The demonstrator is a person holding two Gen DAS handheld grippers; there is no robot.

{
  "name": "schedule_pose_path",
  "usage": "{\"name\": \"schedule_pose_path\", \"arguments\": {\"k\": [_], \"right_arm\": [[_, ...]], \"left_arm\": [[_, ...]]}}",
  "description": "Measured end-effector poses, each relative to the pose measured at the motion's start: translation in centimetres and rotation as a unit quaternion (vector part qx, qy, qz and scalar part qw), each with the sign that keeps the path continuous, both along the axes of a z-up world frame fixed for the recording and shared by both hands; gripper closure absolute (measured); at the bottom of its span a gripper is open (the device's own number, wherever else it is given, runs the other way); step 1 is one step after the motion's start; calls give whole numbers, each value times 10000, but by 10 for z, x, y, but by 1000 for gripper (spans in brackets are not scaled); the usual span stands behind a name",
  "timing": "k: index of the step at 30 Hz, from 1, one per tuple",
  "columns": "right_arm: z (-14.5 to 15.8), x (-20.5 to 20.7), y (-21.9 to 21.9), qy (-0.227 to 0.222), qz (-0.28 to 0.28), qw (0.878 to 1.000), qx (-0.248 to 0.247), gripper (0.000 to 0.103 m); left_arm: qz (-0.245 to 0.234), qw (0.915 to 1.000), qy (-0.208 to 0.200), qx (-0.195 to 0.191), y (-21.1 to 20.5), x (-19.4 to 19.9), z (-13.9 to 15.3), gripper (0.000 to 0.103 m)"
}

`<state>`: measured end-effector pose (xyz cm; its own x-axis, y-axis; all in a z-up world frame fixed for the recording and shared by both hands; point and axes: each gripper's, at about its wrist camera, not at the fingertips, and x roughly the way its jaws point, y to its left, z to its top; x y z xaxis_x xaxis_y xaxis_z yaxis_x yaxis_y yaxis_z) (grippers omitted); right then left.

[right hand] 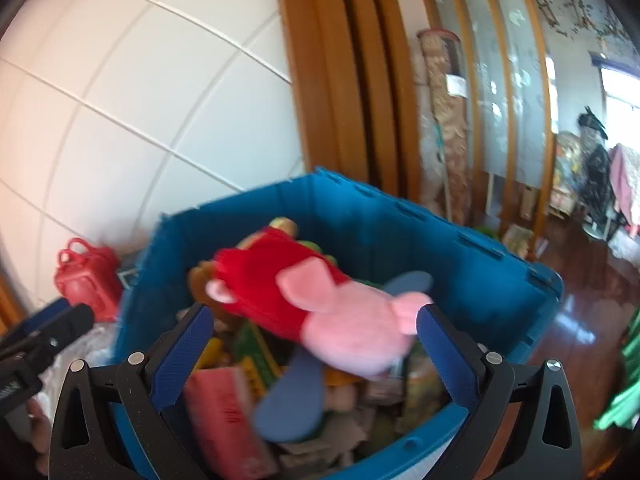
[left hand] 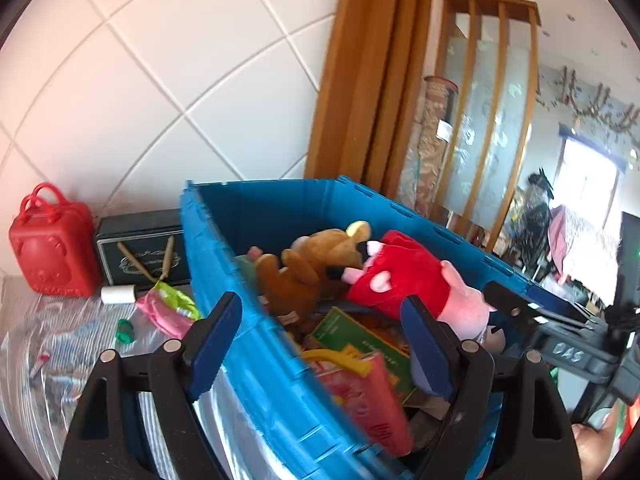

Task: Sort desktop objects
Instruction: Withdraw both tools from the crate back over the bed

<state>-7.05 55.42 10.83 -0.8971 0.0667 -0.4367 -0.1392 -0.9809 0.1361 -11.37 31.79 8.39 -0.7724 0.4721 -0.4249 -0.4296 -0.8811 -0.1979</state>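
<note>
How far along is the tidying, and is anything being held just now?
Done: the blue crate already holds a brown teddy bear, a pink pig plush in a red dress and books. In hand: nothing; the left tongs and right tongs are both open over the crate. Left on the table: a red toy suitcase, a dark box, a white roll and a pink-and-green packet.

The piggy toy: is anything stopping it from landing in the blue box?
Nothing visible does. The piggy toy is already over the open blue box, above the teddy and books. The right gripper stands open around it.
</note>
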Motion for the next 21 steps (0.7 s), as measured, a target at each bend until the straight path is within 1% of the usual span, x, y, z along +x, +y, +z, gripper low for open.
{"name": "schedule_pose_path", "arguments": {"k": [3, 4, 7, 9, 12, 14, 16, 19, 21], "right_arm": [[13, 4, -31, 115, 399, 9991, 70, 0], [16, 5, -43, 140, 502, 9986, 110, 0], [22, 5, -76, 179, 738, 9970, 174, 0], [24, 4, -101, 203, 943, 9953, 124, 0], [26, 1, -139, 201, 1191, 9926, 137, 0], [25, -2, -167, 199, 1374, 9901, 181, 0], [24, -6, -194, 162, 1583, 9870, 230, 0], [17, -15, -231, 51, 1819, 9828, 305, 0], [11, -21, -251, -40, 1892, 9813, 339, 0]], "left_arm": [[199, 9998, -71, -48, -28, 1, -8, 21], [327, 9993, -111, -106, -37, -1, -12, 21], [769, 9969, -29, -133, -70, -1, -21, 21], [980, 9949, -147, -173, -95, -5, -28, 21], [1133, 9922, -473, -214, -137, -13, -41, 21], [1360, 9887, -538, -332, -166, -15, -50, 21], [1647, 9833, -600, -481, -194, -17, -62, 21], [2309, 9663, -679, -914, -235, -20, -83, 21], [2525, 9576, -855, -1090, -262, -23, -100, 21]]}}
